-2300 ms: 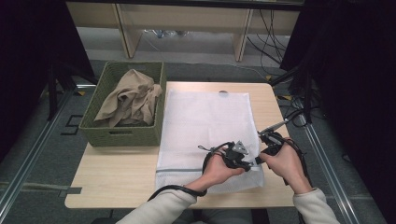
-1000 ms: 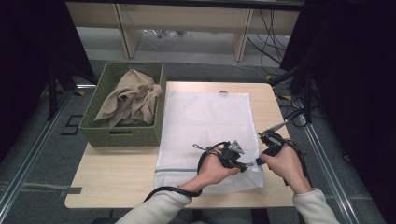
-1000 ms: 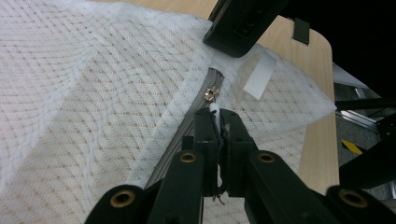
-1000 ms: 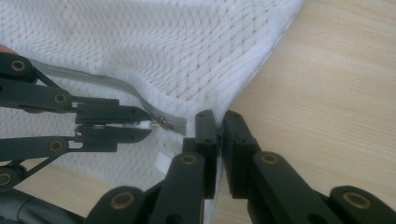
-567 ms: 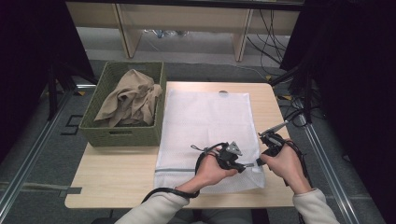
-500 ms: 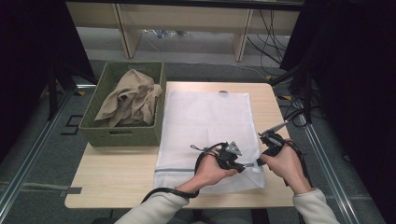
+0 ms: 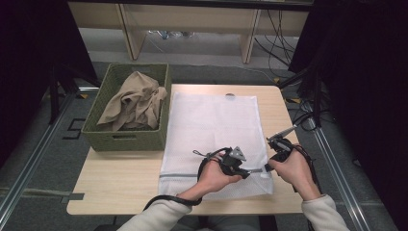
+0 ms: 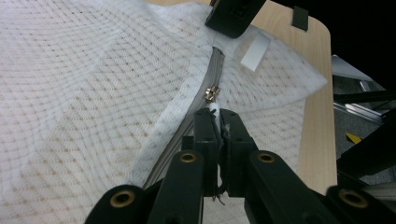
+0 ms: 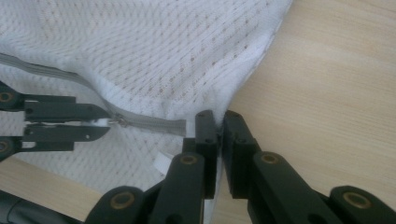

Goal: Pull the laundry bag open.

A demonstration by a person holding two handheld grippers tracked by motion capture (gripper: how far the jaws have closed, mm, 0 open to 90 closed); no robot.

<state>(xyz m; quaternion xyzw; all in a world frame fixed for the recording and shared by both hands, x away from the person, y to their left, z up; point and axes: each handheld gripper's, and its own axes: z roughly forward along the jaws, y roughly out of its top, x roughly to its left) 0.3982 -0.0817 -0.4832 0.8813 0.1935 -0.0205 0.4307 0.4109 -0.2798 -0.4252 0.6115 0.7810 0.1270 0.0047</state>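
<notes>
The green basket [image 7: 126,139] blocks the table's [image 7: 110,183] far left corner. The white mesh bag [image 7: 211,120] covers the middle; bare wood runs along the left front edge and right edge.

Wooden table [image 7: 120,185] — grey floor [image 7: 43,159], dark surroundings

Even overhead light falls on the worktop [image 7: 120,185] with soft shadows, while the surroundings lie dark. Both tool views are sharp on the near jaws, softer, perhaps motion-blurred, across the white mesh bag [image 8: 84,93], without glare
</notes>
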